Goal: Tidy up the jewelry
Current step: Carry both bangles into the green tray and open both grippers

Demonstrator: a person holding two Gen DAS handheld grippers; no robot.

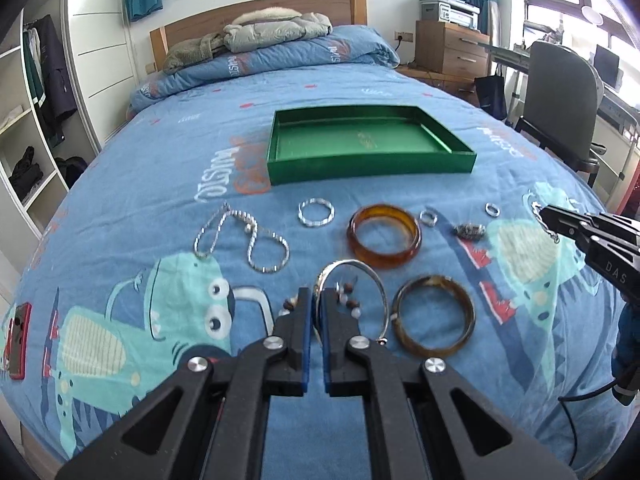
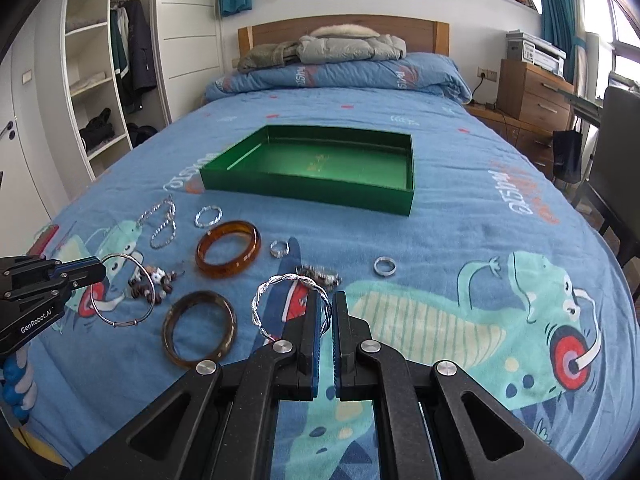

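Note:
A green tray lies open on the blue bedspread. My left gripper is shut on a thin silver bangle, which also shows in the right wrist view. My right gripper is shut on a twisted silver bracelet. On the bed lie an amber bangle, a brown bangle, a silver chain, a wavy silver ring, small rings, a beaded bracelet and a dark brooch.
A folded quilt and jackets lie at the head of the bed. A wardrobe stands left, a wooden drawer unit and a chair right. A red phone lies at the left bed edge.

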